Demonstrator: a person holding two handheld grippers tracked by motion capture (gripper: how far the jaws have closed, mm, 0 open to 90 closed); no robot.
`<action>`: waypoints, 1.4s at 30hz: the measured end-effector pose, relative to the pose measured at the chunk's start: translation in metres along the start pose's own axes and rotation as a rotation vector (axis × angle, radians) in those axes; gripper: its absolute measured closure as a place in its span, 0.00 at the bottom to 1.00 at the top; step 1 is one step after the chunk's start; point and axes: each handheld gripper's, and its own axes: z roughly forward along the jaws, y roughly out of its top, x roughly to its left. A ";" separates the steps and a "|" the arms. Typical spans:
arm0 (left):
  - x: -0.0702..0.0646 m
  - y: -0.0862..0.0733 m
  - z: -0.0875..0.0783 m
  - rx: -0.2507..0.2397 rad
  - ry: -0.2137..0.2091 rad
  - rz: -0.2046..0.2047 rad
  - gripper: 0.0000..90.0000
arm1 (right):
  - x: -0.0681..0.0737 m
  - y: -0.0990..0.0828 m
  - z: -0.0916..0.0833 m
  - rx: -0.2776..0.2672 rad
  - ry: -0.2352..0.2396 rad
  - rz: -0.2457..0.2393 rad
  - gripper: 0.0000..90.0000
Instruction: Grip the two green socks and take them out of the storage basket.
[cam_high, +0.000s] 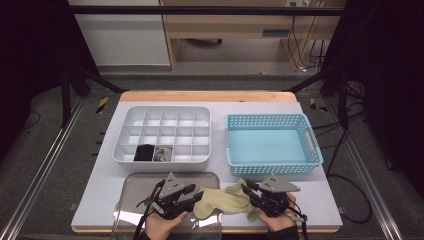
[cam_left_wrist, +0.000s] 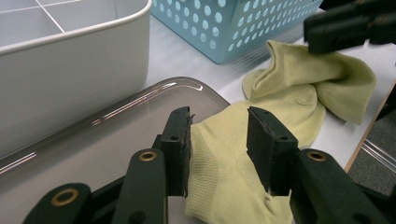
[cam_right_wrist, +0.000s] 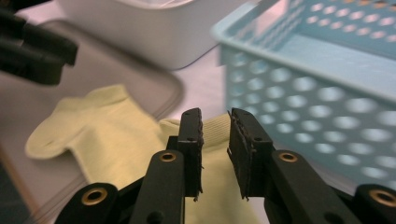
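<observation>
Pale green sock (cam_high: 226, 200) draped across right edge of clear tray (cam_high: 135, 182) and onto white table (cam_high: 320, 195), between both tools. Left gripper (cam_left_wrist: 218, 140) jaws parted, sock end between them, not pinched. Right gripper (cam_right_wrist: 215, 140) jaws narrowly parted over other end, unclamped. White divided organizer (cam_high: 162, 116) holding black item (cam_high: 144, 152) and grey item (cam_high: 162, 153) in adjoining front compartments. Blue basket (cam_high: 272, 120) alongside.

Divided box (cam_high: 162, 134) left of basket (cam_high: 272, 144) (sock (cam_high: 222, 200) before both)
</observation>
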 end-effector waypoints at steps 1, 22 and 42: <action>0.001 0.000 -0.001 -0.002 0.000 -0.004 0.66 | 0.002 -0.002 0.003 0.017 0.005 -0.005 0.80; 0.000 -0.001 -0.002 -0.014 -0.020 -0.006 0.66 | -0.005 -0.001 -0.008 -0.015 0.052 0.023 0.97; -0.021 0.012 0.023 0.057 -0.070 0.094 0.65 | -0.002 -0.011 0.025 0.043 0.069 0.058 0.82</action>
